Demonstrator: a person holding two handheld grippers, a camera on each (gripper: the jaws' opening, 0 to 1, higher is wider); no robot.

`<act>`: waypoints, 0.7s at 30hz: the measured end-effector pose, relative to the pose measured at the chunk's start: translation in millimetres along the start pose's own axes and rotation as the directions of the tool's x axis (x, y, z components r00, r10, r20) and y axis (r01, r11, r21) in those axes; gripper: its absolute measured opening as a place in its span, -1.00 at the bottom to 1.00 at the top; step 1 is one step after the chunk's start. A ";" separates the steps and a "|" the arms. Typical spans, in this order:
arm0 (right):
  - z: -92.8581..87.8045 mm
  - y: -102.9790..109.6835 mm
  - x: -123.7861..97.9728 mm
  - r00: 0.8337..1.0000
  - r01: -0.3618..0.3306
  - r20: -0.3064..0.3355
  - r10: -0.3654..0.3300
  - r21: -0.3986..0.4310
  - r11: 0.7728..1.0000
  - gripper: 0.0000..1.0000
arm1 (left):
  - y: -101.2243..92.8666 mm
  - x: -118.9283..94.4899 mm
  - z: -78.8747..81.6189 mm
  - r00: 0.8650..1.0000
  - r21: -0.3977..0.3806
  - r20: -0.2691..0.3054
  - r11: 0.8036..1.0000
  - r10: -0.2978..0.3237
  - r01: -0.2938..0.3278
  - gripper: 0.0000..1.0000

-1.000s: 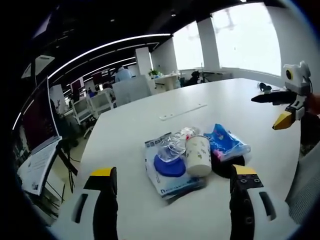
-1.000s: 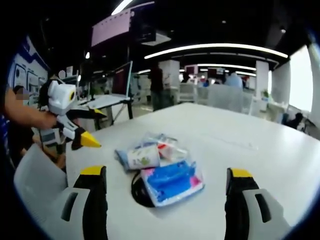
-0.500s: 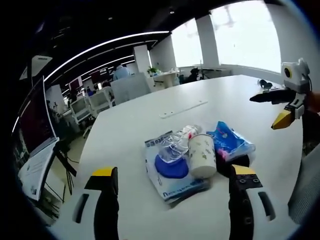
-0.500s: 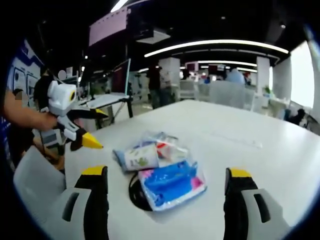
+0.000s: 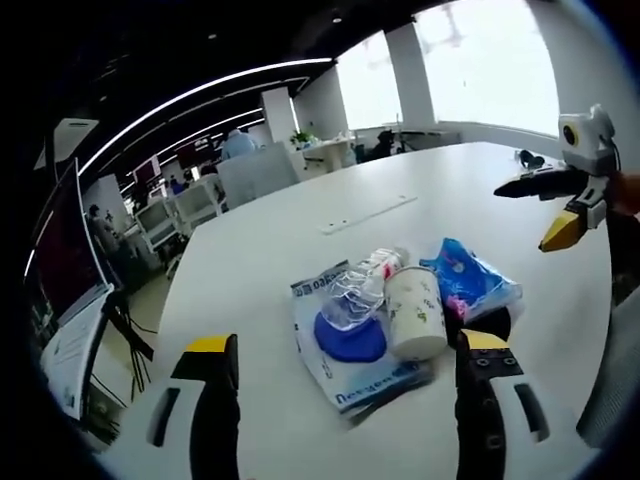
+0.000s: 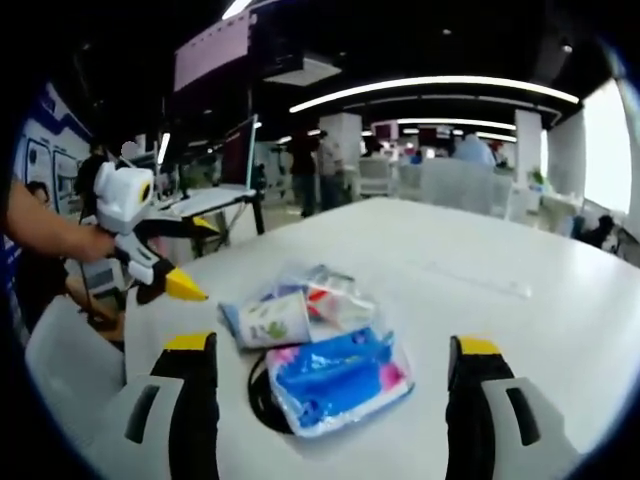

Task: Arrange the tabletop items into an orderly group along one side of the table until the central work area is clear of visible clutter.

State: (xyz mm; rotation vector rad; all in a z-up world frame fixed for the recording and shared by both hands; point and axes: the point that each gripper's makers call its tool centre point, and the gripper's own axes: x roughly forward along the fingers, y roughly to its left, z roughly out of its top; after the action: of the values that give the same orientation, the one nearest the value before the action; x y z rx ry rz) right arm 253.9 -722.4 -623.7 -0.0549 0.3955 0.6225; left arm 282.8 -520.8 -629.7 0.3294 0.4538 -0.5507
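While both grippers hover with jaws apart and empty, left gripper [image 5: 340, 385] and right gripper [image 6: 330, 390], the pile sits mid-table at 12 o'clock; the paper cup [image 5: 416, 313] lying on its side could roll if nudged.

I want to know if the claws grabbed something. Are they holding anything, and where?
No. The left gripper and the right gripper are both open with nothing between the jaws. The paper cup and blue packet lie on the table.

A white surface [image 5: 300, 250], a blue packet [image 6: 335, 380], a white printed cup [image 5: 416, 312] and yellow-tipped black fingers [image 5: 212, 400] are seen.
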 end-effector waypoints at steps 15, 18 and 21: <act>-4.4 -1.9 16.8 1.000 -0.021 -0.019 0.021 0.007 1.000 0.84 | 2.6 16.6 2.3 1.000 0.035 -0.016 0.999 -0.022 0.023 0.72; -3.7 -4.2 20.7 1.000 -0.024 -0.019 0.024 0.010 1.000 0.84 | 2.4 20.2 1.3 0.999 0.045 -0.025 0.998 -0.030 0.031 0.69; -1.5 -7.0 23.9 1.000 -0.020 -0.012 0.020 0.005 1.000 0.84 | 2.5 24.0 1.1 0.999 0.050 -0.032 0.998 -0.038 0.039 0.67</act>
State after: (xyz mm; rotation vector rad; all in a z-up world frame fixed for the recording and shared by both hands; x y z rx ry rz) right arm 275.1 -715.0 -634.5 -0.0500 0.4094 0.6411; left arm 302.7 -529.5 -640.2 0.3782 0.4772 -0.5962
